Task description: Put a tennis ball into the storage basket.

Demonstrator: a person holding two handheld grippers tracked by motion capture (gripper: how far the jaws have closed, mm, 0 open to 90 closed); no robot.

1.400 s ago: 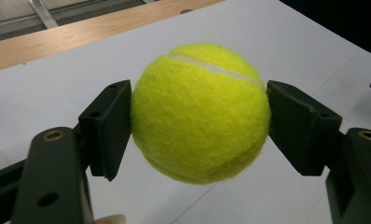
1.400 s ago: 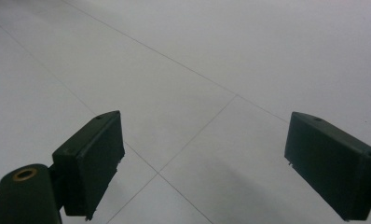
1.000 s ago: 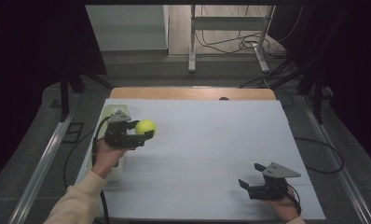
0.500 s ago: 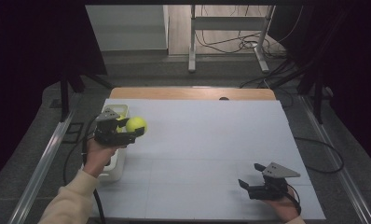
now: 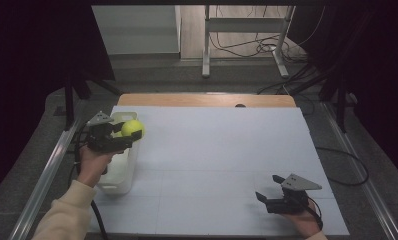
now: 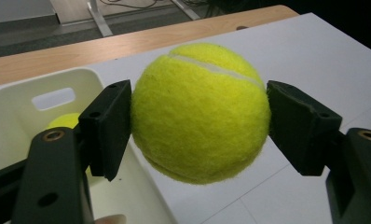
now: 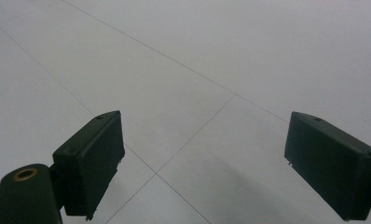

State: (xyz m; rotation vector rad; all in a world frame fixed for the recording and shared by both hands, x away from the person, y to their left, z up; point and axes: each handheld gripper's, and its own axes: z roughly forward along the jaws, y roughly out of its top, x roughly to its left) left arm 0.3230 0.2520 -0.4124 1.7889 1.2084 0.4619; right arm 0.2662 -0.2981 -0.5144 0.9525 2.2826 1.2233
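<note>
Lab or test bay, not a home. White panelled tabletop (image 5: 222, 160) on a wooden bench, dark curtains (image 5: 32, 60) on both sides of it, loose cables (image 5: 247, 47) on the bare floor beyond a metal stand (image 5: 244, 30), aluminium rails (image 5: 47, 170) just outside the left gripper (image 5: 118, 142).

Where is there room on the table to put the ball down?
Plenty. The white table is bare from the white bin at its left edge across to the right gripper near the front right corner, and back to the wooden strip. It is crowded only at the left, where the left gripper holds the tennis ball by the bin, which already holds another ball.
</note>
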